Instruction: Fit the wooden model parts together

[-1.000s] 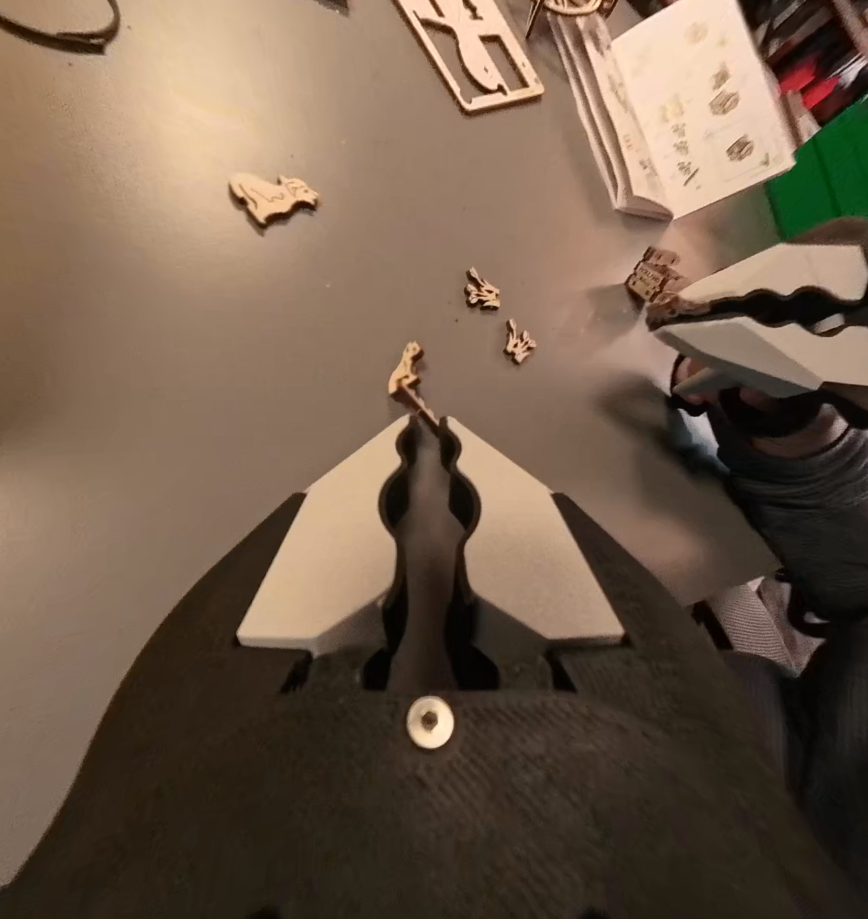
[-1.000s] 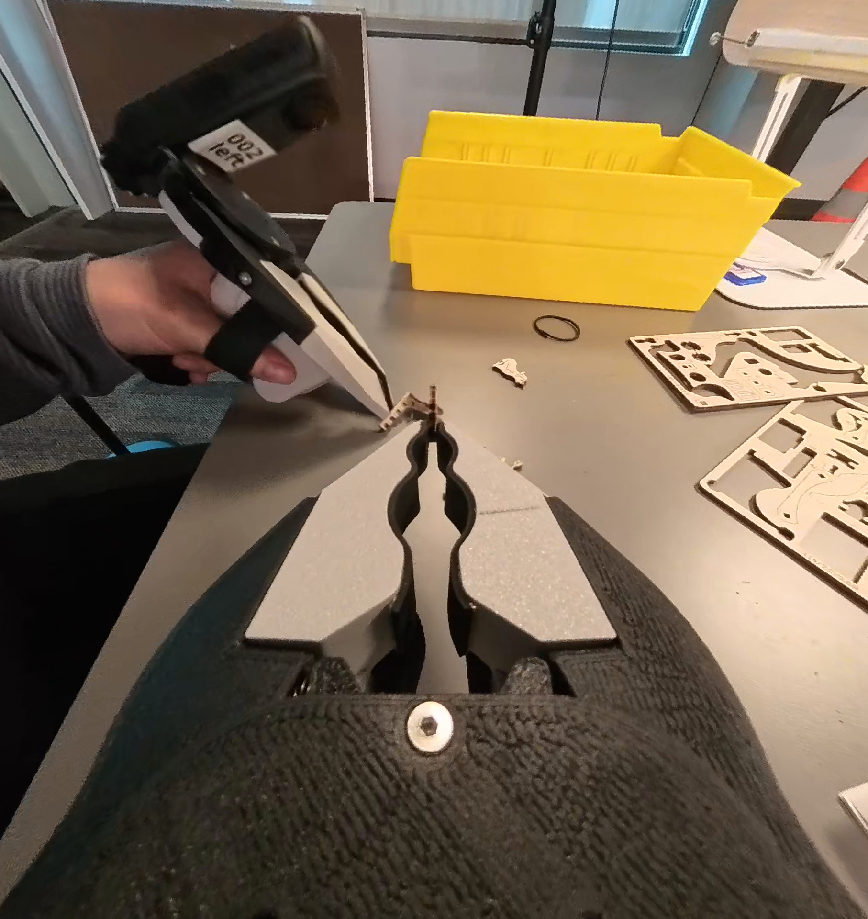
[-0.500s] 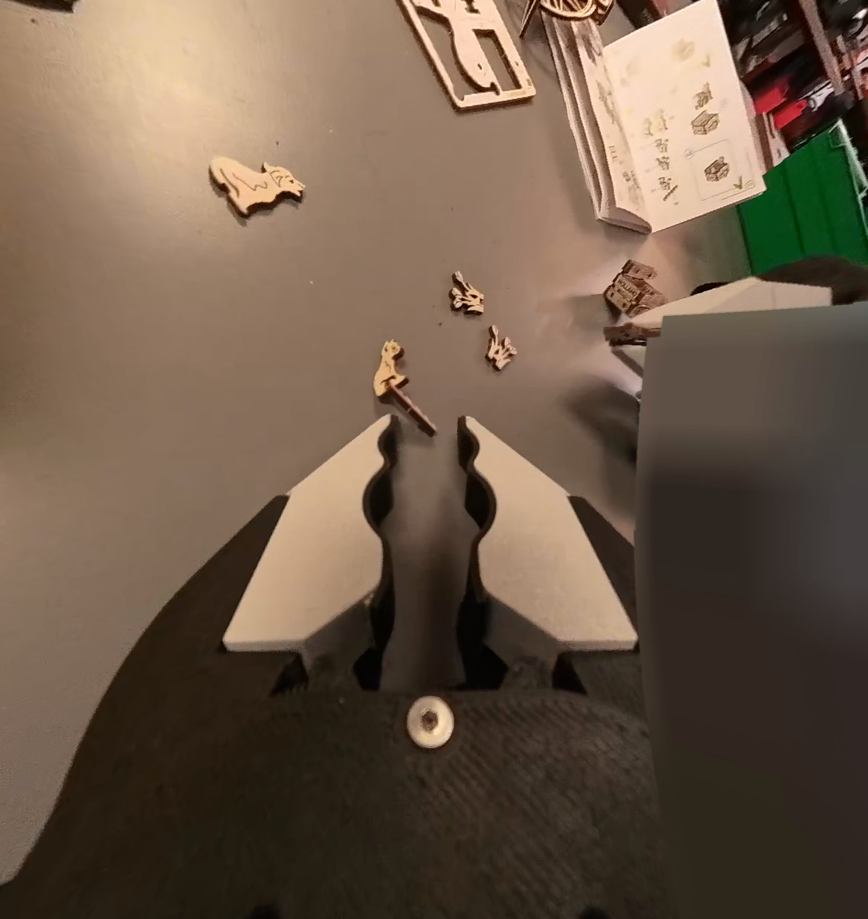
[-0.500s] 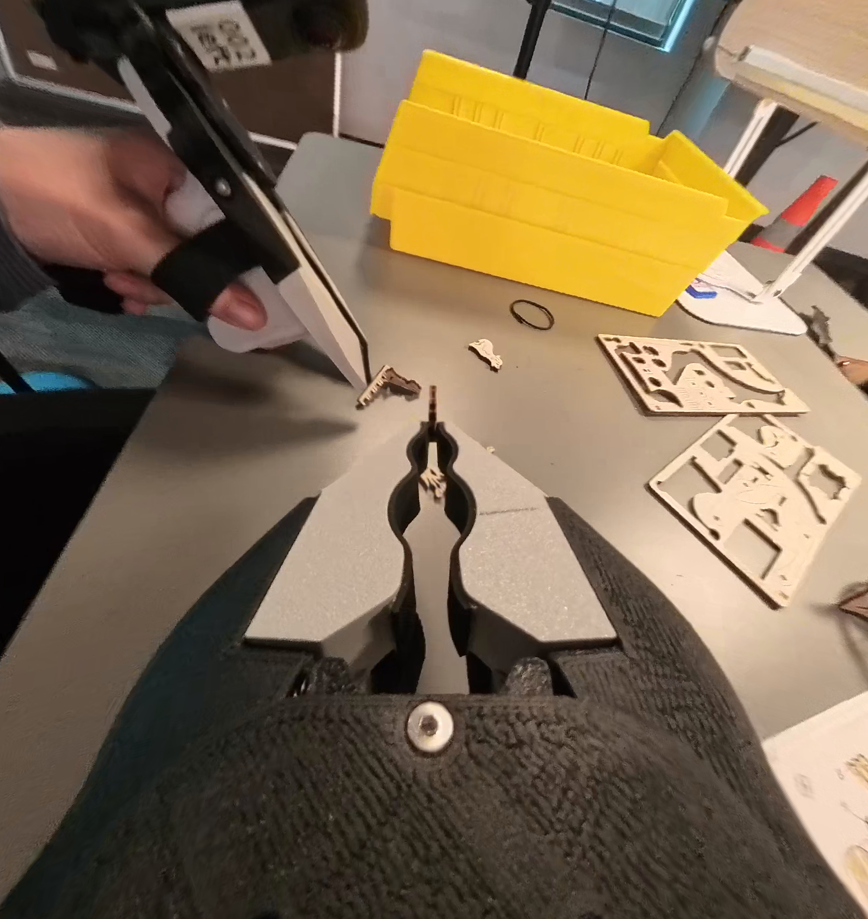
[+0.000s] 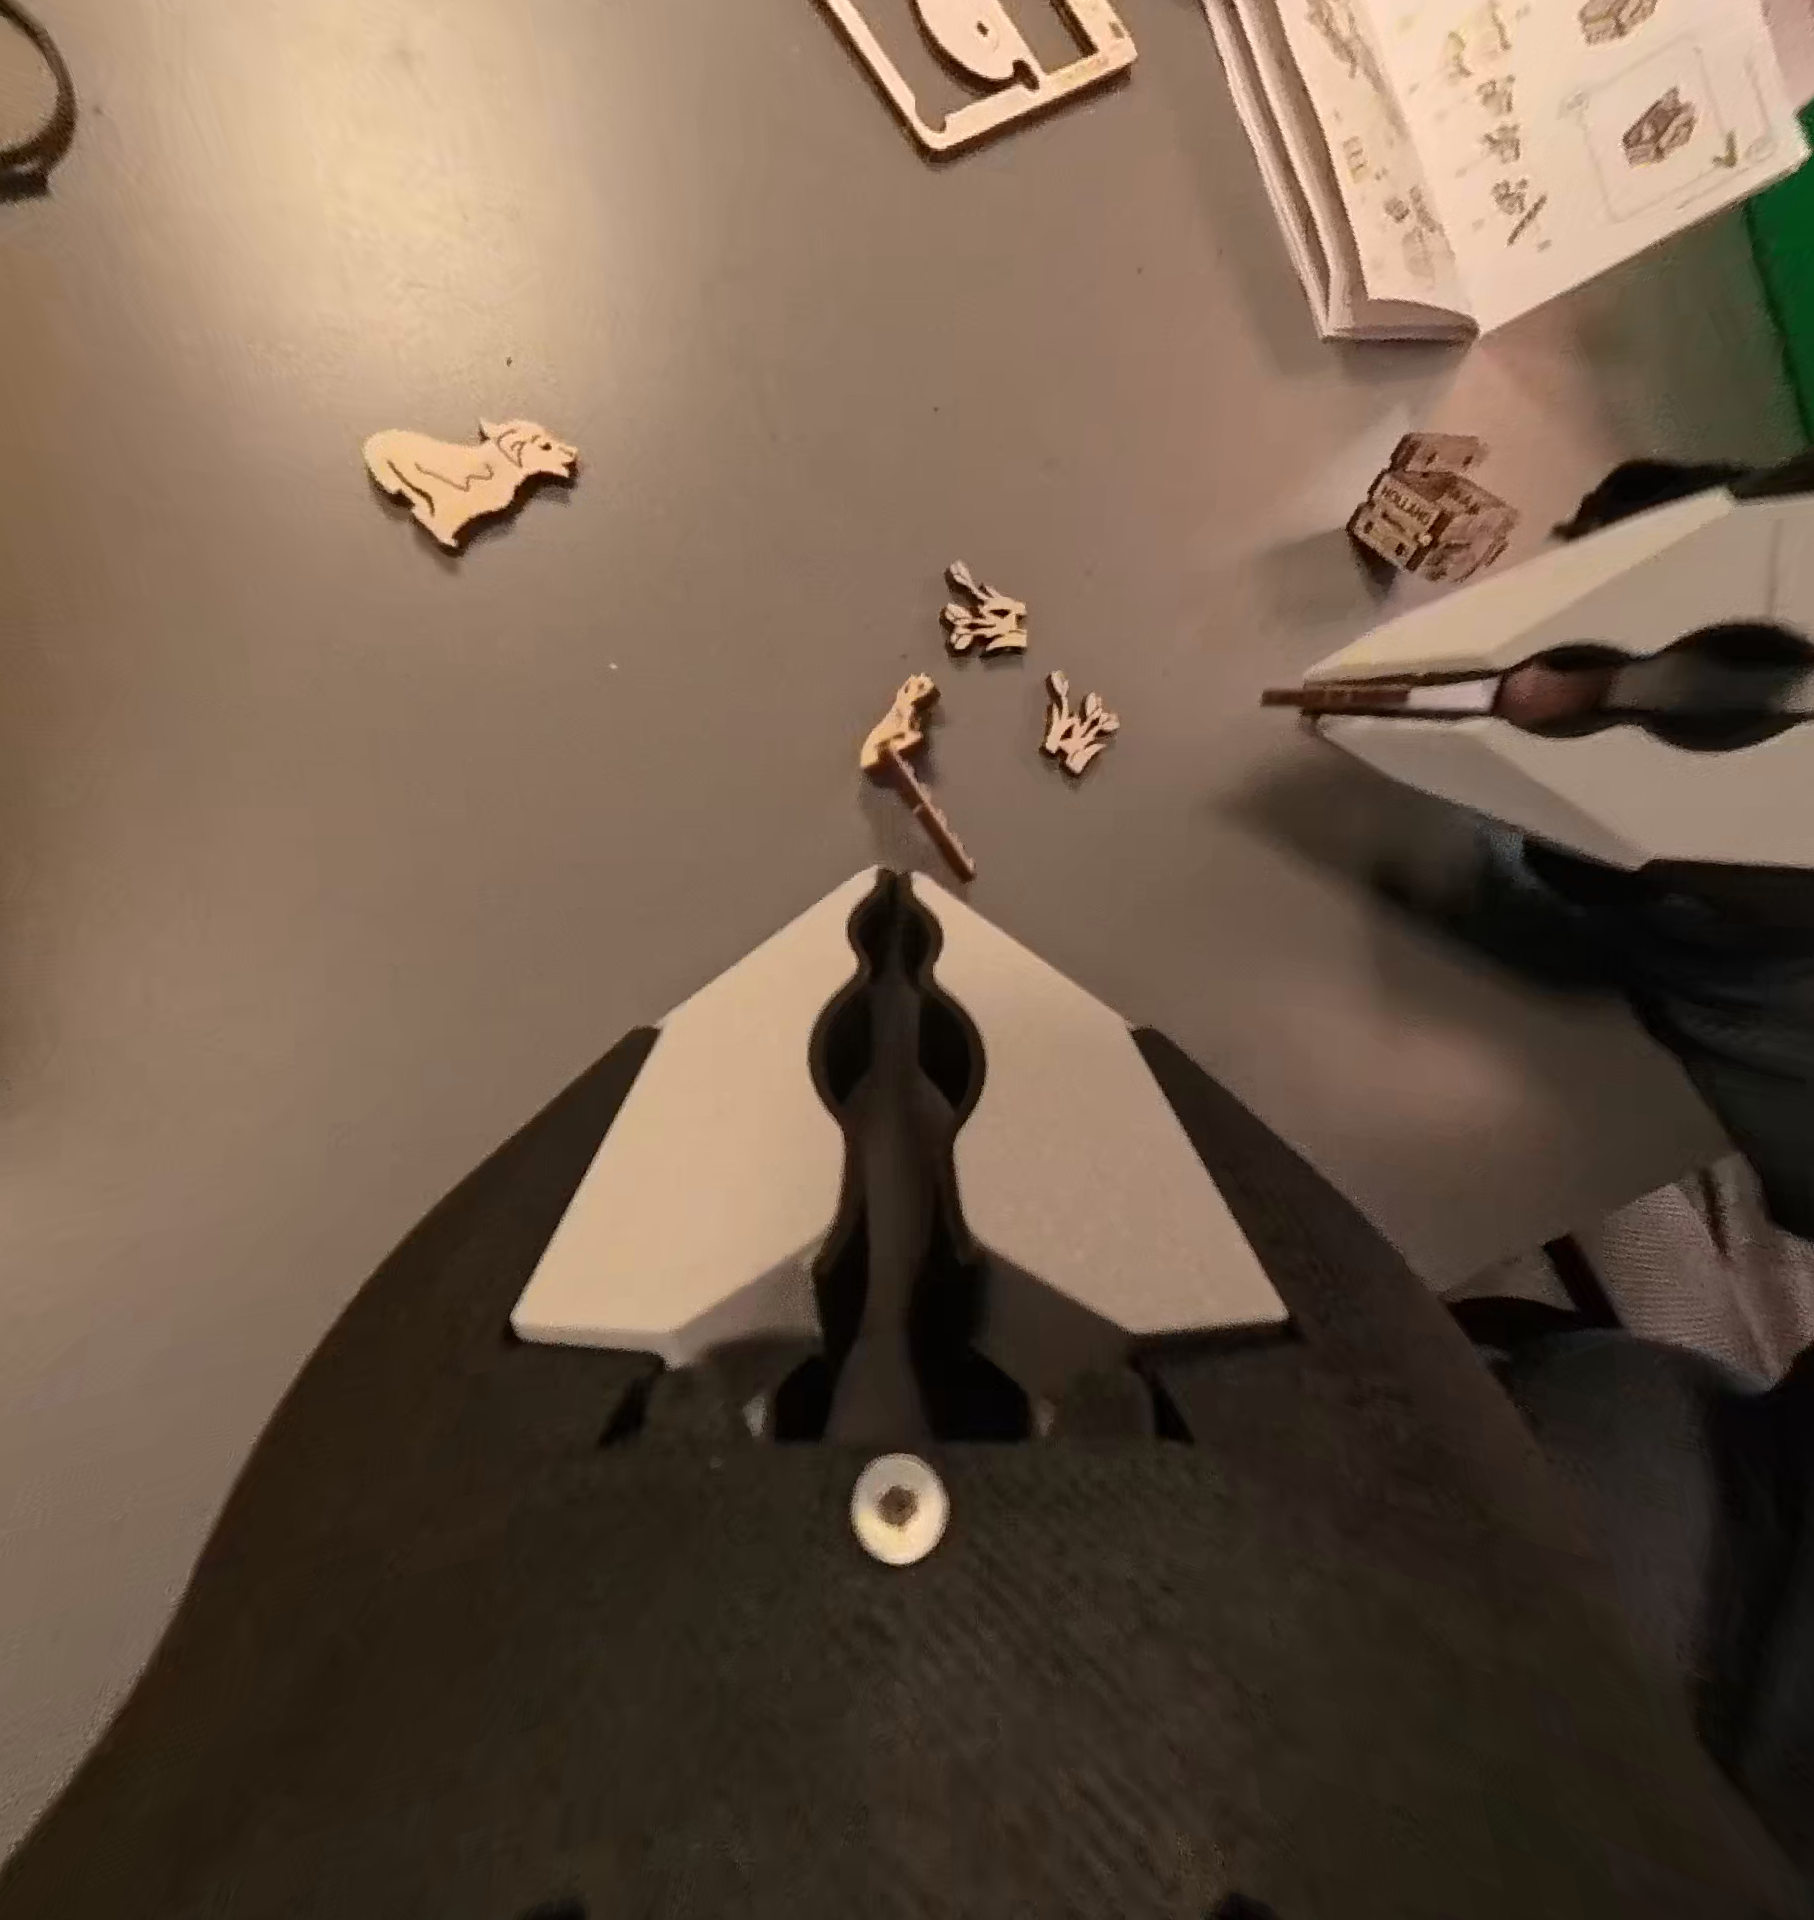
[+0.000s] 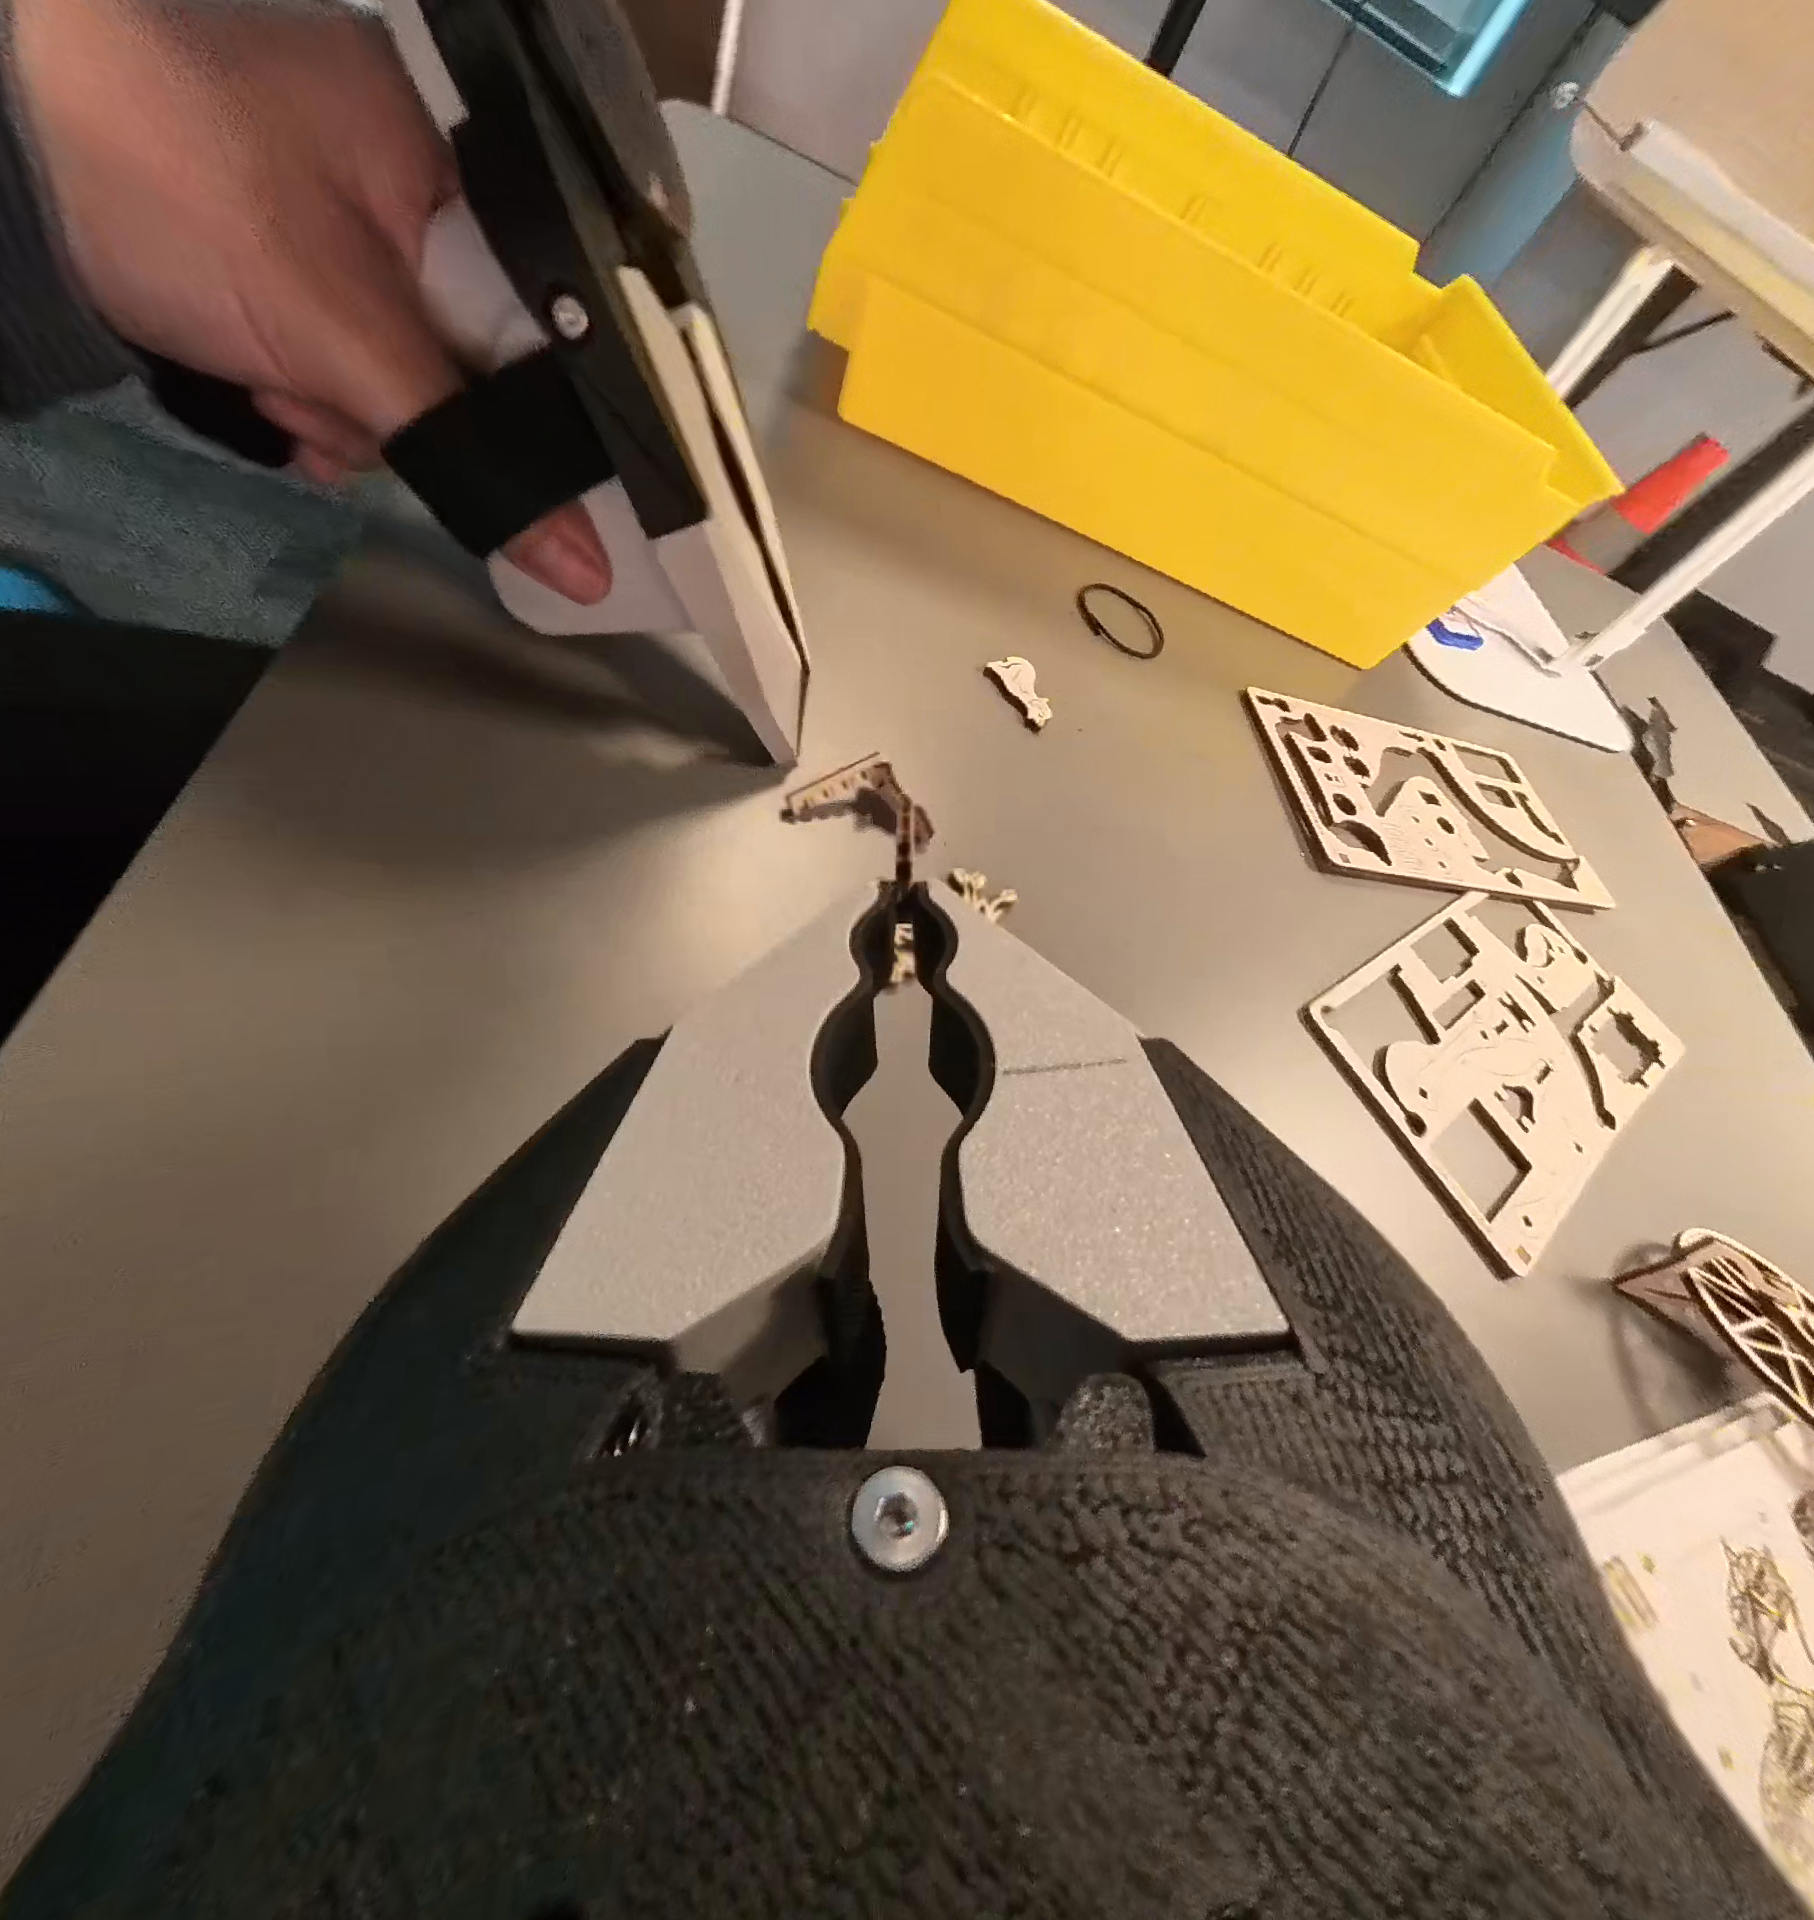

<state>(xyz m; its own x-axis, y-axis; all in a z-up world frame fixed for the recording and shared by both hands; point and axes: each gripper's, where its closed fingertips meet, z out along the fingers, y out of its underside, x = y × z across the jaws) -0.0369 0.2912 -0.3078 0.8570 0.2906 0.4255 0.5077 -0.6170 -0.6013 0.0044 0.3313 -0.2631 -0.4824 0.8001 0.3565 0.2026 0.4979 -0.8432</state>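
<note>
- Pinching a thin wooden strip (image 6: 901,847) edge-on at its very tips, the right gripper (image 6: 901,891) holds the strip so it juts forward, above the bench (image 6: 467,1039).
- Lying flat on the bench just beyond the left gripper (image 5: 890,875), a small animal-shaped piece on a notched stick (image 5: 908,758) is touched by neither gripper.
- Left gripper fingers are pressed together at the tips with nothing between them (they sit just short of the stick's near end).
- Two small leafy cut-outs (image 5: 986,627) lie just beside that piece, toward the right gripper.
- A dog-shaped cut-out (image 5: 467,483) lies well apart to the left; a small assembled wooden crate (image 5: 1431,509) sits near the right gripper's side.
- Farther out lie two punched-out wooden sheets (image 6: 1422,800), a black rubber band (image 6: 1119,620), an open instruction booklet (image 5: 1485,156) and a yellow bin (image 6: 1173,343).
- A latticed wooden assembly (image 6: 1755,1320) shows partly at the right wrist view's edge.
</note>
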